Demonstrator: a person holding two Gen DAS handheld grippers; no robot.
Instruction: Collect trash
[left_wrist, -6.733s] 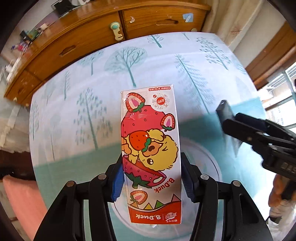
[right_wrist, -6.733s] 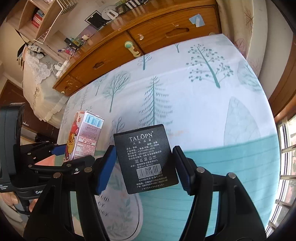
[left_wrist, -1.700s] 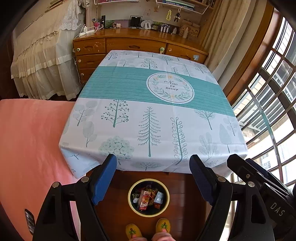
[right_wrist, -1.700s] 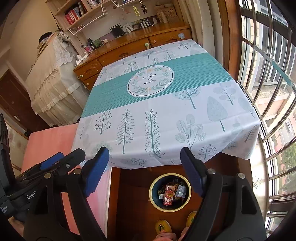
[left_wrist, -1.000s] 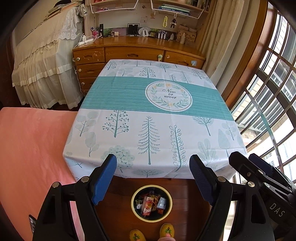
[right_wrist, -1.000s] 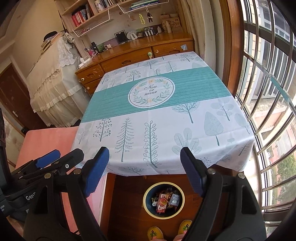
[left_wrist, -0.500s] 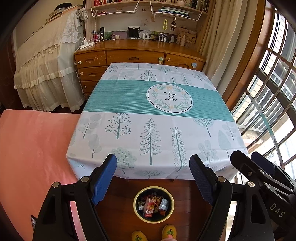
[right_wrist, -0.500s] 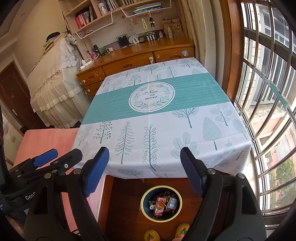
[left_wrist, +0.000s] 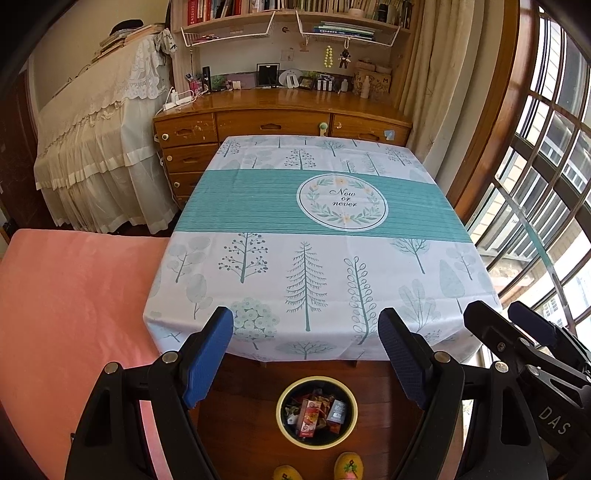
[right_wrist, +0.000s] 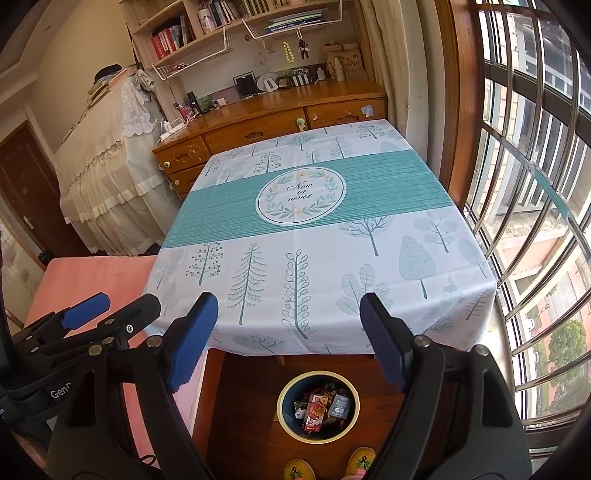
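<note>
Left wrist view: the left gripper (left_wrist: 306, 334) is spread wide with nothing between its pads, above the bin (left_wrist: 317, 441) on the floor, which holds the trash (left_wrist: 309, 413) (cartons, wrappers). Right wrist view: the right gripper (right_wrist: 289, 325) is likewise wide and empty, above the same bin (right_wrist: 317, 432), near the table (right_wrist: 369, 258) edge.

Left tool (left_wrist: 306, 354) with blue pads spread wide and nothing between them, yellow-rimmed bin (left_wrist: 317, 386) on wooden floor below holding a red carton (left_wrist: 309, 415) and wrappers, tree-print tabletop (left_wrist: 314, 236) beyond, right tool (left_wrist: 517, 332) at right edge.
</note>
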